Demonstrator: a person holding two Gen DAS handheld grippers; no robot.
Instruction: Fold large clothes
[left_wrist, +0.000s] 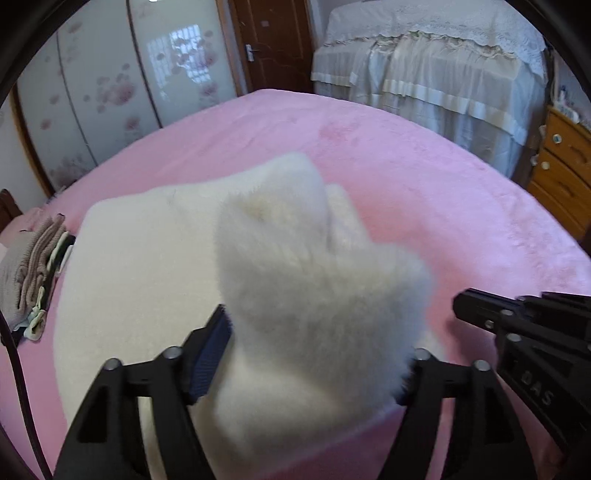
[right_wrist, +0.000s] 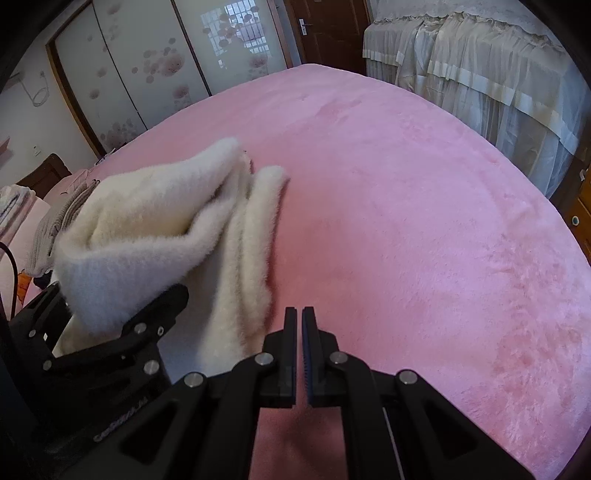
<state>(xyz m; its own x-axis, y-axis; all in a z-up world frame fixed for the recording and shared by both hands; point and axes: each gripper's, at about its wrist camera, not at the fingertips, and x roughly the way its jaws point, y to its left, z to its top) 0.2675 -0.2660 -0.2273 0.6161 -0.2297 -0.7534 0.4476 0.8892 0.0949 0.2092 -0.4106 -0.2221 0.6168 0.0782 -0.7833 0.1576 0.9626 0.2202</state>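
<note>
A white fluffy garment (left_wrist: 155, 258) lies on the pink bed (left_wrist: 424, 192). My left gripper (left_wrist: 317, 354) is shut on a raised fold of the white garment (left_wrist: 314, 280), lifted above the flat part. In the right wrist view the garment (right_wrist: 155, 214) is at the left, with the left gripper (right_wrist: 122, 325) under the lifted fold. My right gripper (right_wrist: 300, 317) is shut and empty, just right of the garment's near edge, above the blanket (right_wrist: 424, 221). It also shows in the left wrist view (left_wrist: 517, 325) at the right.
A pile of folded beige and dark clothes (left_wrist: 33, 273) sits at the bed's left edge. A lace-covered bed (left_wrist: 436, 66) stands beyond, a wooden drawer unit (left_wrist: 561, 166) at right, floral sliding wardrobe doors (left_wrist: 110, 88) and a brown door (left_wrist: 273, 40) behind.
</note>
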